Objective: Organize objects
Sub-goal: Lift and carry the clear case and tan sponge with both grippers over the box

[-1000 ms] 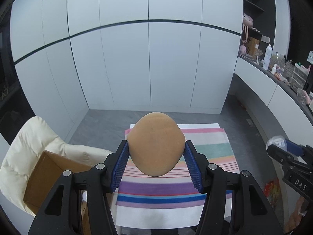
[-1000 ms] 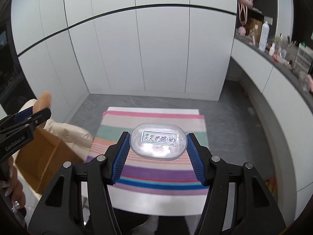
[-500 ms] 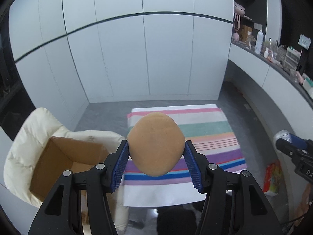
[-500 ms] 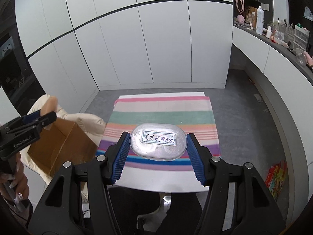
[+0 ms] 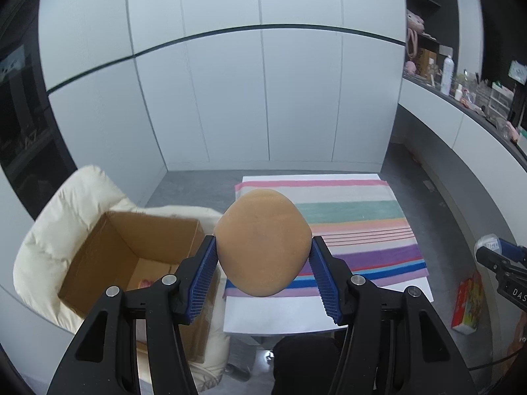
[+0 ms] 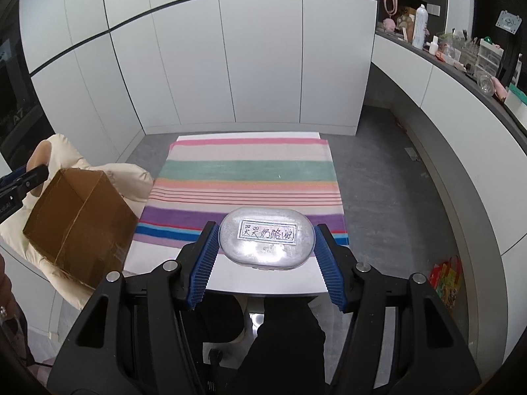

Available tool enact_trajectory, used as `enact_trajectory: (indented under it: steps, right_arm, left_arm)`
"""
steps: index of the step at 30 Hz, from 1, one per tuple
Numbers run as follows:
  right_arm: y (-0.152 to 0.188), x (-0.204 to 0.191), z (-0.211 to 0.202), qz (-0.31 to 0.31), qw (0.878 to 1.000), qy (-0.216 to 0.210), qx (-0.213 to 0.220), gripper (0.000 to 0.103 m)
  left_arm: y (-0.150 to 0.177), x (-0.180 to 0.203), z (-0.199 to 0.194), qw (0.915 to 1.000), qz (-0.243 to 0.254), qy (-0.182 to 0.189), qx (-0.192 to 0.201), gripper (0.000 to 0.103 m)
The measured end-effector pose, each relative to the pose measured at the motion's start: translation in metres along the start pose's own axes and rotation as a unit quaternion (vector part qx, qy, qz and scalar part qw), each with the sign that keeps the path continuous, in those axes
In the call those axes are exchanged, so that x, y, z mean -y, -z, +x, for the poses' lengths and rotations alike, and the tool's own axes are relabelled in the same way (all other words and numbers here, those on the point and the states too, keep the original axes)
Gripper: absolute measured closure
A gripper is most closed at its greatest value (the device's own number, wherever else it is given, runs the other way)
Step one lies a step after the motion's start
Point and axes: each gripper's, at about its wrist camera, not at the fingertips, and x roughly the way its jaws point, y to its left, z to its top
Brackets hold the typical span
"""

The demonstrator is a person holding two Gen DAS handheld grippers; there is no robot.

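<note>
Left wrist: cardboard box [image 5: 131,253] holds something pink; left claw [image 5: 263,265] pinches a tan oval [image 5: 263,242].

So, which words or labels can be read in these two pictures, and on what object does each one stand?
"哭哭奶酪(原)": handwritten label on the silver oval case in the right gripper.
"DAS": right gripper's body, cut off at the frame edge.
Print on the colourful packet on the floor: too small to read.
</note>
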Motion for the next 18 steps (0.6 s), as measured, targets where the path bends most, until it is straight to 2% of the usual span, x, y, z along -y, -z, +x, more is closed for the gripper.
enact_trajectory:
  steps: [3, 18]
  right_arm:
    - [0.001, 0.001, 0.003, 0.0, 1.0, 0.001, -0.004, 0.042]
    - [0.009, -0.025, 0.019, -0.031, 0.999, -0.019, -0.03, 0.042]
  left_arm:
    - [0.006, -0.006, 0.009, 0.9999, -0.004, -0.003, -0.016, 0.045]
    - [0.016, -0.027, 0.022, 0.9988, -0.017, -0.022, -0.04, 0.045]
